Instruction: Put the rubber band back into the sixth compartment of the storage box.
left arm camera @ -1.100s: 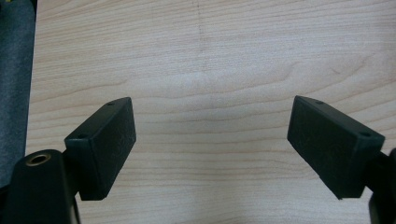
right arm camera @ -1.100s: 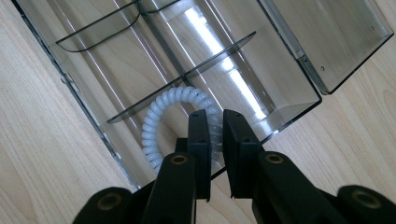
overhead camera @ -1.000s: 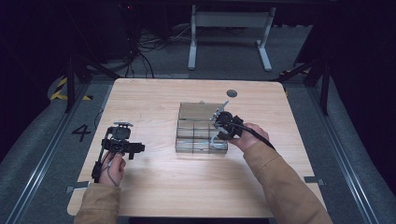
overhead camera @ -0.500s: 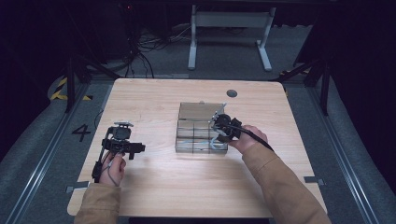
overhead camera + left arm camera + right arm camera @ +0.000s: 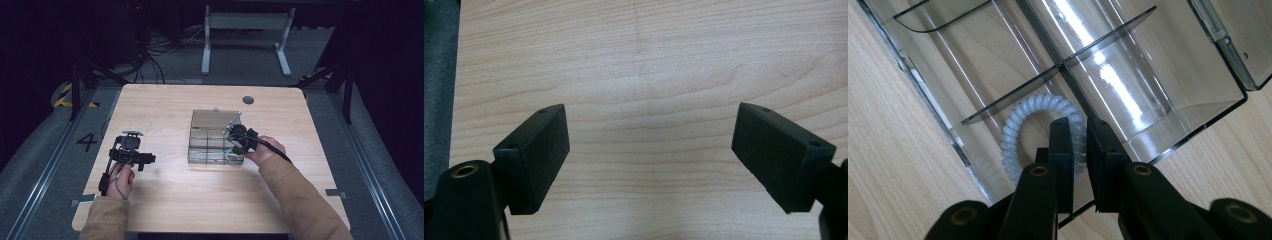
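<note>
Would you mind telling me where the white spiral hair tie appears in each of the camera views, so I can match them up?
High view: the hair tie is a pale speck in the clear organiser box, at its near right corner by the right gripper.
Left gripper view: not in it.
Right gripper view: lower centre, at the jaws.
Shared landmark: the wooden table.
</note>
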`<state>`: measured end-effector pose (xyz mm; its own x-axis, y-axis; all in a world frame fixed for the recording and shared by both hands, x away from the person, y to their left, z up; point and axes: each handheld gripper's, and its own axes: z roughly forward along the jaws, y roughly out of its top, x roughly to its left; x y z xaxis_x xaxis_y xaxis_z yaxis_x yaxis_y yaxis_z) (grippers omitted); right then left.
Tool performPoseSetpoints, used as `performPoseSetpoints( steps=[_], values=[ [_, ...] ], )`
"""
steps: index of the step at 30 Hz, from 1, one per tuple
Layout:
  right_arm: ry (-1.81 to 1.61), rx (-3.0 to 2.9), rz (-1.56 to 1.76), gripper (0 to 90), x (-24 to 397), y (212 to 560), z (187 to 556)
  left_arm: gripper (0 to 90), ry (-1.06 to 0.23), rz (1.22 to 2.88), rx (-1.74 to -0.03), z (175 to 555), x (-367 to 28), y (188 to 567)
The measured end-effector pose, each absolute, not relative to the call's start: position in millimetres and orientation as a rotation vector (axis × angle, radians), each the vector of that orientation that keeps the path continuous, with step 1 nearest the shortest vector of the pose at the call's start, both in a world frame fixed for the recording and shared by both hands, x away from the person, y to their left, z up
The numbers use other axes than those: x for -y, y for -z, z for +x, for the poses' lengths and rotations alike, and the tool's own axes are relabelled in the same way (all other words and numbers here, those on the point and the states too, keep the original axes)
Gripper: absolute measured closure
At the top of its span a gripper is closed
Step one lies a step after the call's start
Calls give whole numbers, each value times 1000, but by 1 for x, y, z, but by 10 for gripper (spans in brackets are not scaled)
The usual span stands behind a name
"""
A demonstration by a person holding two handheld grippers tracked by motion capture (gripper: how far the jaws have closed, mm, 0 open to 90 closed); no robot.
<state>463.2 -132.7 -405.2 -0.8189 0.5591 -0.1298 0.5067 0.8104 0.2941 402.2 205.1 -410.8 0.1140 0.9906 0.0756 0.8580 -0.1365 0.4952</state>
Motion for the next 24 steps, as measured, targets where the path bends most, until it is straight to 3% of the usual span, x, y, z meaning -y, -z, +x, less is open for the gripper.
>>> performPoseSetpoints(
  steps=[10,18,24],
  values=[
    [-372,-2789,828,801,133,407,463,161,-565,2069,-1809,402,-205,411],
    [-403,-2787,834,706,135,406,461,160,-565,2070,-1809,402,-205,411],
    [-429,-2784,818,703,133,402,457,160,-561,2077,-1806,403,-205,411]
  ],
)
